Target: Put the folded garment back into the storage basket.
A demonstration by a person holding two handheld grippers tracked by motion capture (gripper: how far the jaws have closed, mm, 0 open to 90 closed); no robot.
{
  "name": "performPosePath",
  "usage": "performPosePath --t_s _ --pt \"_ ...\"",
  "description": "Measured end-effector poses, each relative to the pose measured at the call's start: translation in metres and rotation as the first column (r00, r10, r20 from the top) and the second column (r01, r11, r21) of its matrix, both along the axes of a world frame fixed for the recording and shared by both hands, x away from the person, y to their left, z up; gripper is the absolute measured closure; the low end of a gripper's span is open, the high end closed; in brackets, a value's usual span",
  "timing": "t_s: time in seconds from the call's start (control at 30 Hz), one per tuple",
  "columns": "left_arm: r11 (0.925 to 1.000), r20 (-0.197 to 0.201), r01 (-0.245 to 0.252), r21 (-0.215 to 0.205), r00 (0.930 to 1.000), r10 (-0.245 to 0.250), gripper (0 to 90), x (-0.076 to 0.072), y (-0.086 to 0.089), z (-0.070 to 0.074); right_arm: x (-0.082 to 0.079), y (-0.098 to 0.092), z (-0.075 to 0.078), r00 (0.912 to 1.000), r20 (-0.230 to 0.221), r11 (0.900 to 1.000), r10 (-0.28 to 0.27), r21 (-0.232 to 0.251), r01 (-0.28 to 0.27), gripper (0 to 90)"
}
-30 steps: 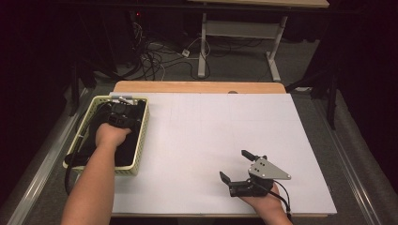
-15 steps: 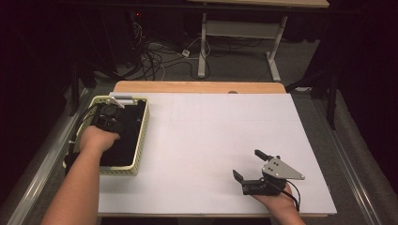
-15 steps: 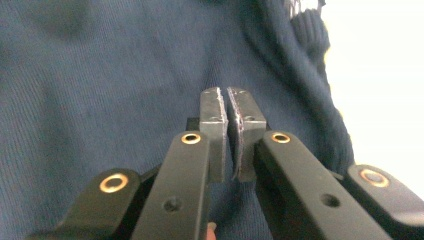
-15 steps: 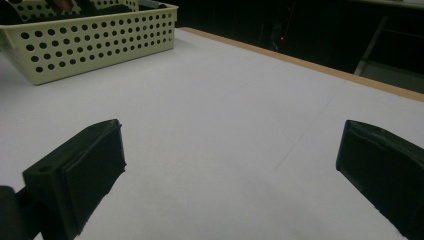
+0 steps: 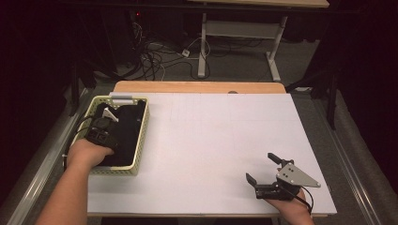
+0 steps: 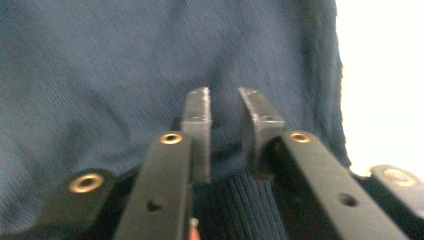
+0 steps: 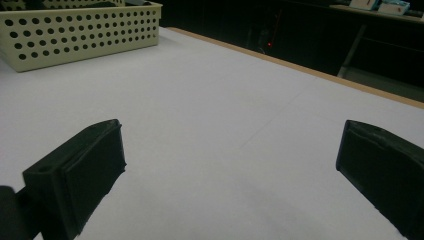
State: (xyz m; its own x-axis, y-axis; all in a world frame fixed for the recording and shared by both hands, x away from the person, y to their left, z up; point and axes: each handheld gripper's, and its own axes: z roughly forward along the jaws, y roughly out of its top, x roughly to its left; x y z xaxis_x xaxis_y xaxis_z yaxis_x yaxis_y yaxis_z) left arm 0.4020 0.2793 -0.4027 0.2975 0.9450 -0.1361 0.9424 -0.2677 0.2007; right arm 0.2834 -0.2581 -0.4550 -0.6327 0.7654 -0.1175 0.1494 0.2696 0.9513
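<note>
Left gripper view: jaws a little apart, just been opening, pads not pressing on anything; dark blue cloth (image 6: 125, 65) close behind and below them, ribbed at the near edge, none of it pinched in the gap. Bright white surface past the cloth's right edge. High view: left gripper (image 5: 107, 123) down inside the pale yellow basket (image 5: 143, 136) at the left side of the table, pointing toward the far end, left hand (image 5: 88, 152) at the basket's near wall, cable looping out over the left rim. Cloth (image 5: 126, 136) lying dark in the basket, filling its right half beside the gripper. Basket on the white sheet (image 5: 211, 140) over the table, wooden edge (image 5: 197, 86) showing along the far side.

Right gripper view: jaws wide apart, nothing between them, only bare white sheet (image 7: 215, 125) ahead; perforated basket (image 7: 80, 30) at far left. High view: right gripper (image 5: 265, 174) low over the near right part of the sheet, grey three-cornered plate on top, right hand (image 5: 288, 206) at the near edge, well apart from the basket and the cloth.
</note>
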Motion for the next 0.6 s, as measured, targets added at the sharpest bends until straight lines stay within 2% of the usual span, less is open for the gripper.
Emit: performPosePath --t_s 0.07,0.2,0.27,0.37,0.6 --pt "0.9999 -0.008 -0.004 -0.016 1.0 0.004 56.7 -0.003 0.0 0.0 0.0 0.0 -0.002 1.0 0.006 1.0 -0.006 0.0 0.006 0.2" --pt "1.0 -0.033 0.001 -0.009 0.9995 -0.001 40.7 -0.006 -0.006 0.0 0.0 0.001 -0.007 0.9998 -0.008 1.0 -0.017 -0.005 0.017 0.2" --pt "0.9999 -0.046 0.011 0.001 0.9989 -0.011 36.2 -0.005 -0.008 -0.001 -0.001 0.002 -0.009 0.9997 -0.01 1.0 -0.022 -0.013 0.022 0.2" --pt "0.9998 -0.061 0.011 0.015 0.9981 -0.01 27.7 -0.003 -0.01 -0.003 -0.001 0.001 -0.01 0.9993 -0.018 0.999 -0.034 -0.003 0.034 0.2" --pt "0.9993 -0.092 0.02 0.032 0.9956 -0.017 13.8 0.001 -0.015 -0.008 0.0 -0.002 -0.012 0.9988 -0.024 0.999 -0.043 0.005 0.043 0.2"
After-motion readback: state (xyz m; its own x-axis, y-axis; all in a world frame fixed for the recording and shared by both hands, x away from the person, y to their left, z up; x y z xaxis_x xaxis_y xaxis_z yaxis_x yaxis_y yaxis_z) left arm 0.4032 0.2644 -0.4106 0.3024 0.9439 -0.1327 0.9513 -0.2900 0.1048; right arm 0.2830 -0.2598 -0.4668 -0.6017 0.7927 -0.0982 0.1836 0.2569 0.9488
